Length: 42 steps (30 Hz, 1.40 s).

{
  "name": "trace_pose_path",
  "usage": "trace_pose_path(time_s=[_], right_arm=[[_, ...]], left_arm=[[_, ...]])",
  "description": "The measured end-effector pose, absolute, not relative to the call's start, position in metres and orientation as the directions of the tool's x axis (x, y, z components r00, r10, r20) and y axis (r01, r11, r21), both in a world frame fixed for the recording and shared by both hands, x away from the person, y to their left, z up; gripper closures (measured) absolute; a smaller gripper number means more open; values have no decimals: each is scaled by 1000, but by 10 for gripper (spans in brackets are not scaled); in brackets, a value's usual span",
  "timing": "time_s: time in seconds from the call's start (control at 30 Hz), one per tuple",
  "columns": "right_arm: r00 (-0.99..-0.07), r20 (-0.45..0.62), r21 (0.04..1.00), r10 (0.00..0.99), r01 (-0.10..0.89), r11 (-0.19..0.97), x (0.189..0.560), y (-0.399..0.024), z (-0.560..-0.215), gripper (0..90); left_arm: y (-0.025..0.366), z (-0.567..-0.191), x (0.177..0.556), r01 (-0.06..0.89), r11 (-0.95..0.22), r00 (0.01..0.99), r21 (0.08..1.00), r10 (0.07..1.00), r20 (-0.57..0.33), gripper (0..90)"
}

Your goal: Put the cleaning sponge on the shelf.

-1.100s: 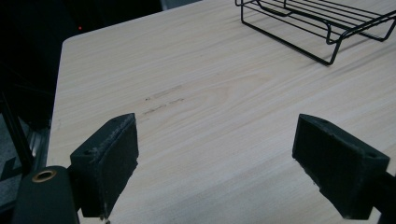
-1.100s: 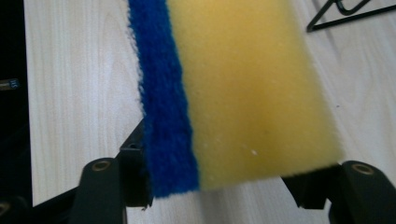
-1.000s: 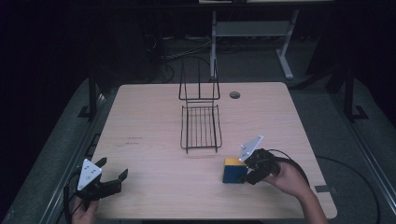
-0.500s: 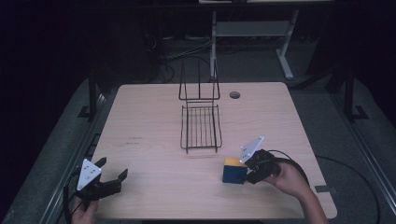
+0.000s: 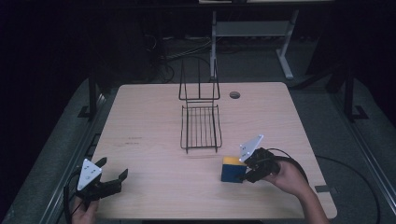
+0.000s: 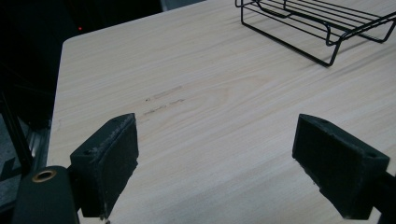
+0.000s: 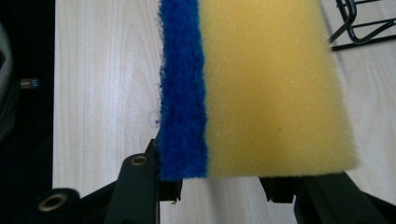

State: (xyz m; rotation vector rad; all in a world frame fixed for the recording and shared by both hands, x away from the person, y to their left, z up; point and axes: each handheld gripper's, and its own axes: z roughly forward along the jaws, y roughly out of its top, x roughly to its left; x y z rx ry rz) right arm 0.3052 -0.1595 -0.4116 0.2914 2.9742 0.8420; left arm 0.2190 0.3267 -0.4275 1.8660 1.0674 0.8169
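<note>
Sponge [image 5: 232, 171] sits on the surface [image 5: 154, 121] near its front right, just in front of the rack [image 5: 201, 126], pinched by the right tongs [image 5: 243, 172], which have just closed; left tongs [image 5: 114, 175] gape, holding nothing.

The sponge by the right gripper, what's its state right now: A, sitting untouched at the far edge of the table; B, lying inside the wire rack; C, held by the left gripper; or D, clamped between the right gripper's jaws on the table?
D: the right gripper has its jaws closed on the yellow-and-blue sponge, which sits on the table short of the wire rack.
</note>
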Motion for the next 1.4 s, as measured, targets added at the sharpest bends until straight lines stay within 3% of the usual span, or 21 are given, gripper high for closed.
trace_pose_path(time_s=[1.4], right_arm=[[-992, -16, 572, 122, 91, 815, 328, -132, -377, 567]], left_arm=[[328, -427, 219, 362, -305, 429, 881, 894, 133, 139]])
